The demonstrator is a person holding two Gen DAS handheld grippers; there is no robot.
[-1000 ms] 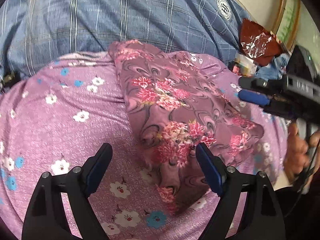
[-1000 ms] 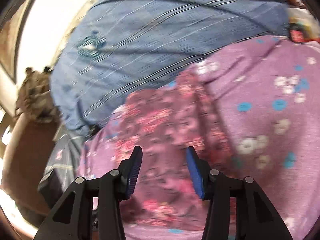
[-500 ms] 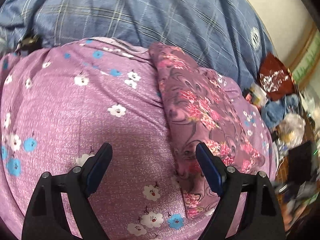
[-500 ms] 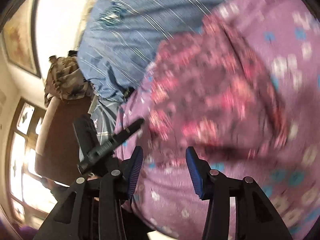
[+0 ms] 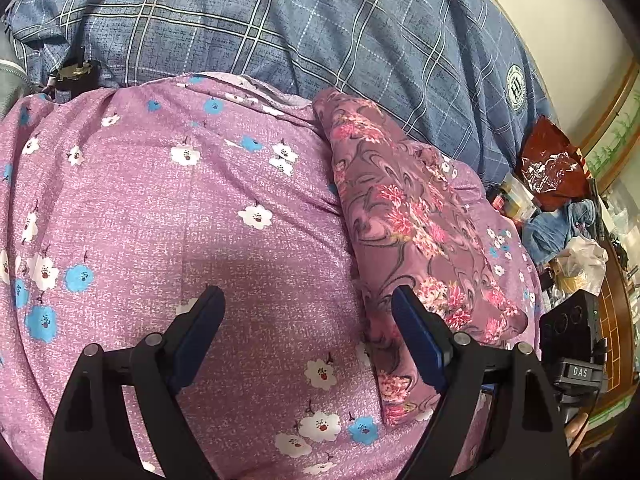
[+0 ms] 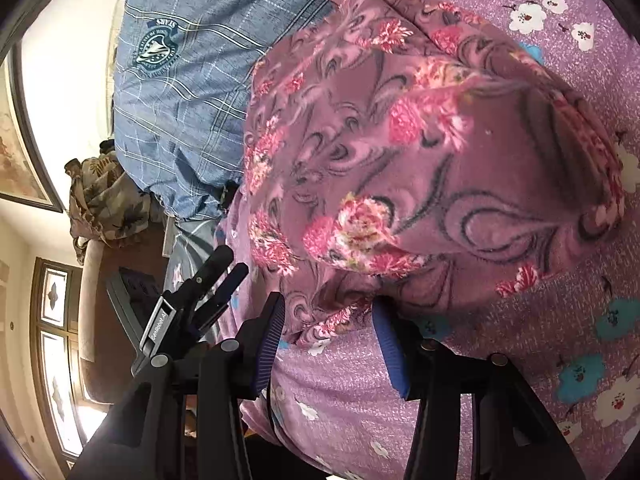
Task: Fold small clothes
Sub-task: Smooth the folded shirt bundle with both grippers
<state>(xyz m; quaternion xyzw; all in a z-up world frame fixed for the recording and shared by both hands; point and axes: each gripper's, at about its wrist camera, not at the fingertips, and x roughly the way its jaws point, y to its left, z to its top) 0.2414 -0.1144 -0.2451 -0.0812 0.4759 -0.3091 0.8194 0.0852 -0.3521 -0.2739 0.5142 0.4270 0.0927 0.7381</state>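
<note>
blue plaid bedding (image 5: pixel 280 32) lay behind | lilac flowered cloth (image 5: pixel 160 220) spread over it | folded rose-print garment (image 6: pixel 420 140) lay on the cloth's edge | left gripper (image 5: pixel 306 332) gaped empty above cloth | right gripper (image 6: pixel 330 340) part-open, garment's hem between unpressed pads

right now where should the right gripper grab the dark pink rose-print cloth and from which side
Probably the loose bunched edge of the rose-print cloth nearest the right gripper, coming in low from that near side. There the fabric lifts off the lilac flowered sheet in a ruffle sitting between the open jaws, while the middle lies smooth, giving little to pinch.
</note>
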